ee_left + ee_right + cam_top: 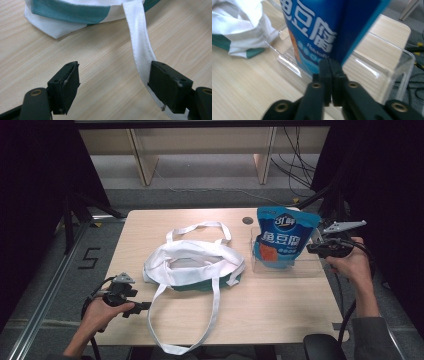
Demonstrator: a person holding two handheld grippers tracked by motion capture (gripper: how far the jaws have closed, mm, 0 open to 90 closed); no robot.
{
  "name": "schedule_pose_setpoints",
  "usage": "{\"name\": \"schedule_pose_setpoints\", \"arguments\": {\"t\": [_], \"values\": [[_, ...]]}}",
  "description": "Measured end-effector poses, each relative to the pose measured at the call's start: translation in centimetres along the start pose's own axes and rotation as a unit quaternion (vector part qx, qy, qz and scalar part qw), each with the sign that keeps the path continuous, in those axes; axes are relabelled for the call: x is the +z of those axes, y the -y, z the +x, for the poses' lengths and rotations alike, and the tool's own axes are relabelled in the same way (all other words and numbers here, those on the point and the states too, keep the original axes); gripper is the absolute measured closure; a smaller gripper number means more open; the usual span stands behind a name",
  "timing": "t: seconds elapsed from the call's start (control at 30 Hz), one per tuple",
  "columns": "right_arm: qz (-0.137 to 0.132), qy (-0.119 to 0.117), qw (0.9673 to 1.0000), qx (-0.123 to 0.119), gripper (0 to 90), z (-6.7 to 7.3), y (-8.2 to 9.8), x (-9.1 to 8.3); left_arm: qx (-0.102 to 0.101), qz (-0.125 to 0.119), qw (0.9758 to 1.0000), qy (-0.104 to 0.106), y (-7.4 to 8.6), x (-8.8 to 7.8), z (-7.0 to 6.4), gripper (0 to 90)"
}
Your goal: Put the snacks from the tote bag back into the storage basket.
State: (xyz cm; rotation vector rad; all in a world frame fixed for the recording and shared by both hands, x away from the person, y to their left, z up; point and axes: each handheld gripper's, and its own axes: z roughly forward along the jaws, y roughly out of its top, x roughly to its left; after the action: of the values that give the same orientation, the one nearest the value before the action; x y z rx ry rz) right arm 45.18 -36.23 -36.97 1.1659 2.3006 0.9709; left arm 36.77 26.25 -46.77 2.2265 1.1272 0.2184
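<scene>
The left gripper [113, 86] hung low over the pale wooden table [100, 55] with its two black jaws spread wide apart. A white strap [141, 47] ran down from the bag and passed just against the inner face of the jaw at the right of the view. Farther off lay the white bag [67, 15], its teal panel showing, one corner pointing toward the gripper.

Even overhead light falls on the pale table [280, 310], while the surroundings to either side sink into near black. Shadows under the white bag [192, 265] are soft and short. The clear plastic tray [387, 72] throws small white glints along its edges. The blue pouch [329, 27] looks blurred up close, and the high view is slightly soft and grainy.
</scene>
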Motion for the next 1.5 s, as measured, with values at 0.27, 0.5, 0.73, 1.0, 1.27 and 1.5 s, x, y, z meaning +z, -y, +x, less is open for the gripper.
{"name": "schedule_pose_setpoints", "arguments": {"t": [0.27,0.5,0.73,1.0,1.27,1.5], "values": [[-0.014,0.009,0.9998,0.005,90.0,-0.3,-0.6,1.7,-0.005,0.006,1.0,0.001,0.0,-0.1,0.0,24.1],[-0.012,0.021,0.9997,0.007,90.0,-1.2,-0.8,2.8,-0.006,0.006,1.0,0.0,0.0,-0.1,0.0,24.1],[-0.021,0.026,0.999,0.029,90.0,-2.2,-0.8,3.2,-0.004,0.007,1.0,0.003,0.0,-0.1,0.0,24.1],[-0.017,0.042,0.9989,0.009,90.0,-2.6,-1.0,3.3,0.001,-0.008,1.0,-0.002,0.1,-0.1,0.0,24.1],[-0.002,0.038,0.9984,0.041,89.1,-2.2,-0.7,3.3,0.001,-0.01,0.9999,-0.006,0.0,-0.2,0.0,24.2],[-0.043,0.048,0.9975,0.028,81.3,-1.5,-0.7,2.1,0.003,-0.002,1.0,-0.001,0.0,-0.3,0.0,24.1]]}}
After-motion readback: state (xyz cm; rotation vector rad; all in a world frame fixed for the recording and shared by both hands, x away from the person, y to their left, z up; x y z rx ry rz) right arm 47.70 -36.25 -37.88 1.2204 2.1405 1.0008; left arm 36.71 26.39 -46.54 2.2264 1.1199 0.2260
